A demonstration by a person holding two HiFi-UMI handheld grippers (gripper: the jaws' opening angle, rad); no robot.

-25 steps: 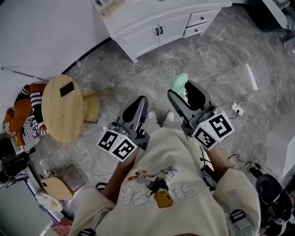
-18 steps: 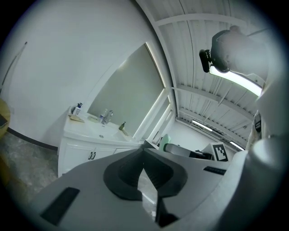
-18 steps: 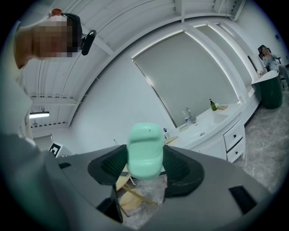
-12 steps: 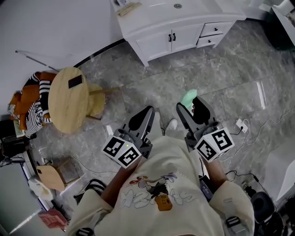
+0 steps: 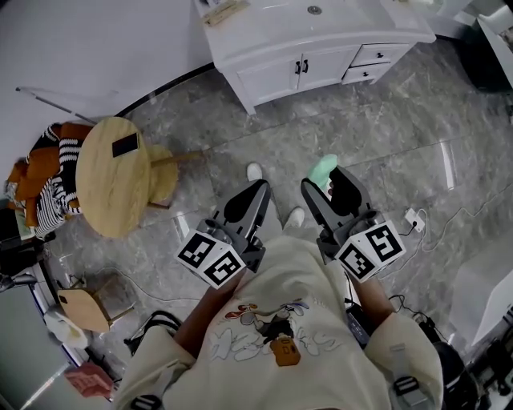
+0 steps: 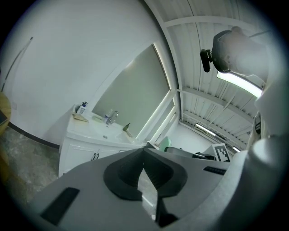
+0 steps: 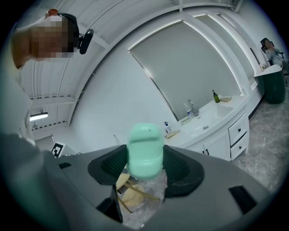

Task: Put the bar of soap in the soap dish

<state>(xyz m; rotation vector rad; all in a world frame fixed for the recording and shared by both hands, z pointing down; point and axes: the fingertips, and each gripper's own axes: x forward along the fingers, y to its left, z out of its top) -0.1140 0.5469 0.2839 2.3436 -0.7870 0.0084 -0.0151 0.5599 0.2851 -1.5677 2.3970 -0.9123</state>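
A pale green bar of soap [image 7: 145,151] stands upright between the dark pads of my right gripper [image 7: 145,155], which is shut on it. In the head view the soap [image 5: 323,167] sticks out past the right gripper [image 5: 325,181], held at waist height over the floor. My left gripper [image 5: 250,197] sits beside it, its jaws shut together with nothing in them [image 6: 143,152]. Ahead stands a white vanity [image 5: 304,48] with a sink. A flat tan item [image 5: 221,11] lies on its left end; I cannot tell whether it is the soap dish.
A round wooden table [image 5: 112,176] with a dark phone on it stands at the left, with piled clothes [image 5: 40,188] behind it. Cables and a power strip [image 5: 413,218] lie on the grey marble floor at the right. A faucet [image 7: 191,107] and bottles stand on the vanity counter.
The person has stepped towards the vanity, which now sits lower and further right in the head view. Both grippers keep their pose, the right still holding the soap.
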